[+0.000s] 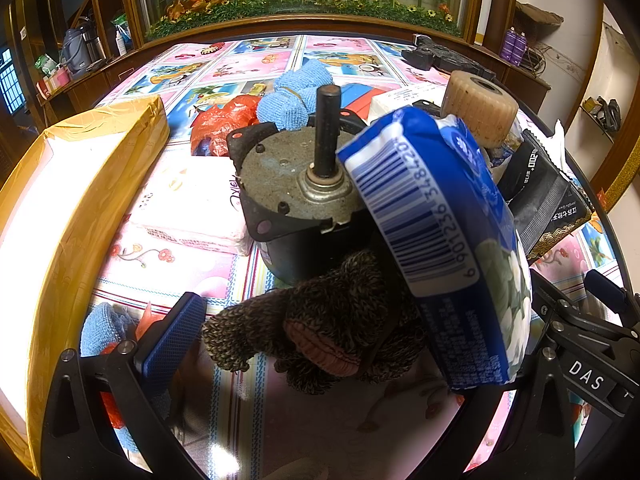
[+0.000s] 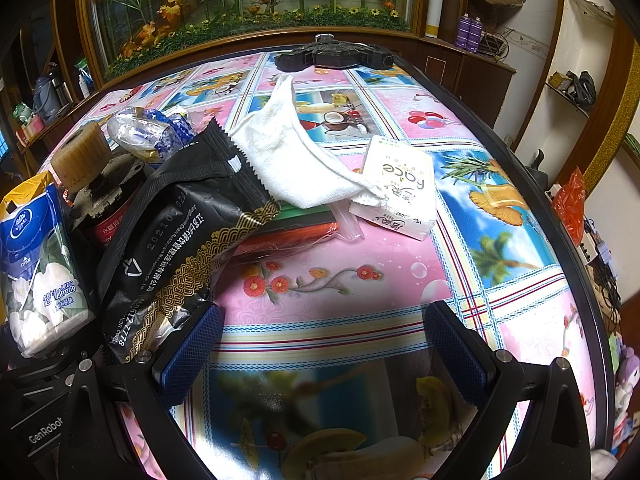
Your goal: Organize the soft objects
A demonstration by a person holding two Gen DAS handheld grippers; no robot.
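Left wrist: left gripper (image 1: 320, 344) spread wide around brown knit glove (image 1: 320, 320), blue tissue pack (image 1: 448, 240) leaning beside | right wrist: right gripper (image 2: 320, 344) wide, nothing held, white towel (image 2: 296, 160) ahead

Counted on the counter (image 2: 360, 292):
- Three tissue packs: one blue (image 1: 448, 248), one pink (image 1: 192, 204), one white (image 2: 396, 188).
- Two blue knitted pieces (image 1: 296, 92), (image 1: 100, 328).
- One brown knitted glove (image 1: 320, 328).
- One white sock (image 2: 292, 156).
- One black foil pouch (image 2: 176, 236).
- Two motors (image 1: 296, 192), (image 2: 100, 196).
- One yellow-taped box (image 1: 80, 208).
- One red plastic bag (image 1: 220, 120).
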